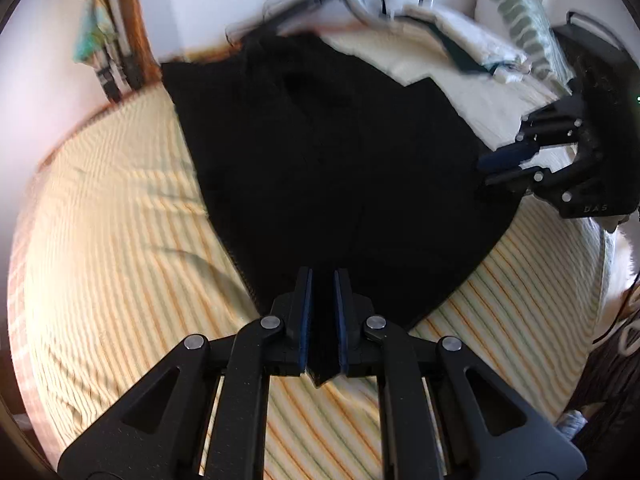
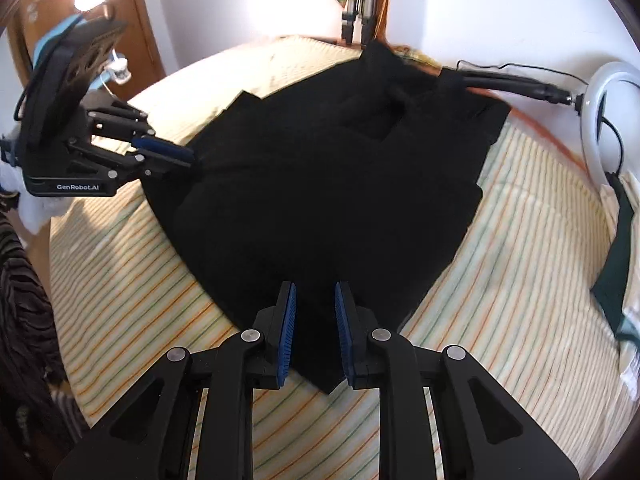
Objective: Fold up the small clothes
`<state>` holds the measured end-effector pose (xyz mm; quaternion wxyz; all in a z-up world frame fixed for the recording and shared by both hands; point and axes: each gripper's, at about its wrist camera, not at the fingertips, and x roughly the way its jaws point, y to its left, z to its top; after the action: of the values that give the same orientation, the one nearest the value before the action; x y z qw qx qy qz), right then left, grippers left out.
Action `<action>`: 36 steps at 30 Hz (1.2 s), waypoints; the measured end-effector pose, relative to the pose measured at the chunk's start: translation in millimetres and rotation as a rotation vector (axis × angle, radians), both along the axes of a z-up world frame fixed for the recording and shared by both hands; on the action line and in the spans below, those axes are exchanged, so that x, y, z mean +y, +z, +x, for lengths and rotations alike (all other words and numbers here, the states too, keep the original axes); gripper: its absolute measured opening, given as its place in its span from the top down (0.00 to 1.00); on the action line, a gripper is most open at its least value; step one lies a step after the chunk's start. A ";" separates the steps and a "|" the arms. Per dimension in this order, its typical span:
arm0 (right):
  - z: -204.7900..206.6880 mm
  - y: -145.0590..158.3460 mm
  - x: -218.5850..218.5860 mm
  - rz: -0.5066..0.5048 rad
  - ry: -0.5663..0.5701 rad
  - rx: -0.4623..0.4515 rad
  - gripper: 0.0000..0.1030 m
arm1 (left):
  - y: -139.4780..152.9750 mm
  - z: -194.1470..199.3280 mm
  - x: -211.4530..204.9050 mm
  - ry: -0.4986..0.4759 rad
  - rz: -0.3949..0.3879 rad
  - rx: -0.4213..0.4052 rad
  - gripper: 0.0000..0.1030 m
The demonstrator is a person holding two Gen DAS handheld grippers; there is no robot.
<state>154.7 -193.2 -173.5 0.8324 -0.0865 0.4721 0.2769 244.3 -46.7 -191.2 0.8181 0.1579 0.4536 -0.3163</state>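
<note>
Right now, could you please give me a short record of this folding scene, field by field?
garment: black garment spread on the bed
surface: striped bedsheet
left tool: left tool closed on a near corner of the cloth
right tool: right tool closed on another corner
background: ring light at the bed's edge
folded items: pale folded laundry beyond the garment

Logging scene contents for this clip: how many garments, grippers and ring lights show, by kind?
Black fabric garment spread on the striped bedsheet: 1
Dark green cloth piece: 1
Black two-finger grippers: 2, left, right
White ring light: 1
Total: 5
</note>
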 end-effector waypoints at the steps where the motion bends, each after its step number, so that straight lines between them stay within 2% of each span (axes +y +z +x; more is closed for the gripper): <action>1: -2.0 -0.2 -4.4 0.025 -0.002 0.020 0.80 | 0.4 -2.8 3.5 0.003 -0.007 0.004 0.92; 5: -6.6 5.9 -15.2 0.048 0.016 0.070 0.80 | 2.2 -9.5 15.0 0.011 -0.007 0.036 0.92; 9: 5.5 26.8 -30.4 0.139 0.000 0.067 0.78 | 13.8 -4.1 20.1 0.028 -0.027 0.046 0.91; 12: 26.1 48.0 -48.0 0.206 -0.063 0.034 0.71 | 32.4 20.7 26.3 0.067 -0.085 0.044 0.91; 15: 57.2 60.7 -62.7 0.224 -0.128 0.012 0.71 | 48.4 56.5 35.8 0.129 -0.161 0.045 0.91; 18: 91.9 66.9 -79.4 0.236 -0.208 0.017 0.71 | 56.5 95.7 39.3 0.175 -0.198 0.041 0.91; 24: 154.9 56.2 -109.0 0.282 -0.332 0.040 0.71 | 61.4 174.2 36.5 0.220 -0.224 0.043 0.88; 26: 172.8 51.3 -115.9 0.291 -0.363 0.043 0.67 | 58.7 194.6 33.7 0.223 -0.225 0.044 0.70; 27: 179.5 48.7 -118.7 0.290 -0.376 0.040 0.63 | 57.9 200.3 32.1 0.222 -0.228 0.043 0.67; 32: 217.1 32.7 -121.4 0.282 -0.410 0.044 0.62 | 45.2 239.1 24.8 0.244 -0.239 0.058 0.66; 36: 248.1 20.4 -120.3 0.291 -0.429 0.059 0.62 | 29.4 271.0 24.2 0.269 -0.266 0.101 0.66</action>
<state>402.8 -313.5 -153.1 0.8617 0.1444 0.4590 0.1612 515.3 -22.5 -161.8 0.8428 -0.0296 0.4654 -0.2688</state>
